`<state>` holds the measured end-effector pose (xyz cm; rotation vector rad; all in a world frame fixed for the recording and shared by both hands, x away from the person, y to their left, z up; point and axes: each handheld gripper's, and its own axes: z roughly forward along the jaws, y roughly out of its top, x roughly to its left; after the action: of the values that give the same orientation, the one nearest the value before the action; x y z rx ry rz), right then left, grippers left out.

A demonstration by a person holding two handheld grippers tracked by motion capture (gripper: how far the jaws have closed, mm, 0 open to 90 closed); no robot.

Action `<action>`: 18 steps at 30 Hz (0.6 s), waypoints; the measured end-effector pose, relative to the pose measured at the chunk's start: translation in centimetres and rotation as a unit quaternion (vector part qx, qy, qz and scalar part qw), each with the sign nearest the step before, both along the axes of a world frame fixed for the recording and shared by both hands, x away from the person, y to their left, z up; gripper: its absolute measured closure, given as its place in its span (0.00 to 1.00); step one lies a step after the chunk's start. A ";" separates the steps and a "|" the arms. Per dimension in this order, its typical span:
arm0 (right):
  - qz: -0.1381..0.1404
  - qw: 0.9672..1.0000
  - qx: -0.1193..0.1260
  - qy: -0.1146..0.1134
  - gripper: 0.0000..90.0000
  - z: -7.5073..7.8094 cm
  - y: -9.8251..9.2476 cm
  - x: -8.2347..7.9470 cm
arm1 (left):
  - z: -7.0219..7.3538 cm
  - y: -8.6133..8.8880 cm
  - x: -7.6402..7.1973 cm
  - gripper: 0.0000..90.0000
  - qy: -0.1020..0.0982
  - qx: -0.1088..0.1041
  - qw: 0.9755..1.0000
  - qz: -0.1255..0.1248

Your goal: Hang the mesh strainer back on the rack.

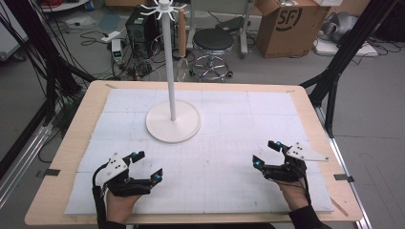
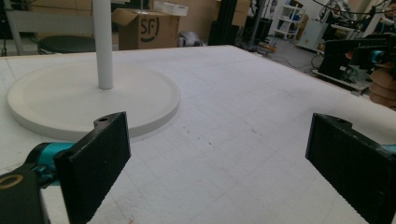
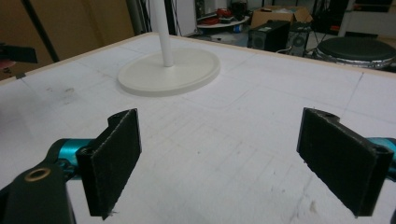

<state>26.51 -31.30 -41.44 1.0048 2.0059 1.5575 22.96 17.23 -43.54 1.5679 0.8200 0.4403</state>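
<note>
I hold the left gripper (image 1: 145, 165) and right gripper (image 1: 265, 151) wide open and empty at the frame's bottom, the upright white stand (image 1: 172, 125) above center, slightly nearer my left.

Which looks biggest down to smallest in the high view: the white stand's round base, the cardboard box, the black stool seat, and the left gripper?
1. Cardboard box.
2. White stand's round base and left gripper: they look about alike, and the gripper sits nearer the camera, so no ranking.
3. Black stool seat.
</note>
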 end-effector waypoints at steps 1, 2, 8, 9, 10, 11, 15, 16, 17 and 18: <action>0.000 1.000 -0.001 0.003 0.14 -0.3 -0.2 -0.1 | 0.0 -0.1 0.0 0.08 -0.001 0.001 1.000 -0.001; 0.002 1.000 -0.002 0.007 0.14 -0.6 -0.3 -0.2 | 0.0 -0.1 0.0 0.08 0.000 0.002 1.000 -0.005; 0.000 1.000 -0.015 0.001 0.14 -1.3 -0.4 -0.6 | 0.1 -0.4 0.0 0.08 -0.004 0.002 1.000 -0.009; -0.001 1.000 -0.014 0.000 0.14 -1.3 -0.4 -0.6 | 0.1 -0.4 0.0 0.08 -0.004 0.001 1.000 -0.009; 0.001 1.000 -0.011 0.001 0.14 -1.3 -0.4 -0.6 | 0.1 -0.4 0.0 0.08 -0.003 0.000 1.000 -0.010; 0.000 1.000 -0.014 0.001 0.14 -1.4 -0.4 -0.5 | 0.1 -0.4 0.0 0.08 -0.002 0.000 1.000 -0.011; -0.002 1.000 -0.018 0.005 0.14 -1.7 -0.4 -0.4 | 0.1 -0.5 0.0 0.08 -0.002 0.002 1.000 -0.015; -0.002 1.000 -0.018 0.003 0.14 -1.7 -0.3 -0.4 | 0.1 -0.5 0.1 0.08 -0.002 0.003 1.000 -0.016; -0.003 1.000 -0.016 0.003 0.14 -1.6 -0.3 -0.4 | 0.1 -0.5 0.1 0.08 -0.001 0.002 1.000 -0.016; -0.003 1.000 -0.015 0.004 0.14 -1.6 -0.4 -0.5 | 0.0 -0.6 0.1 0.08 -0.001 0.004 1.000 -0.015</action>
<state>26.04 -31.66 -43.09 1.0062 2.0230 1.5188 23.04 16.67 -43.50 1.5851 0.7935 0.4242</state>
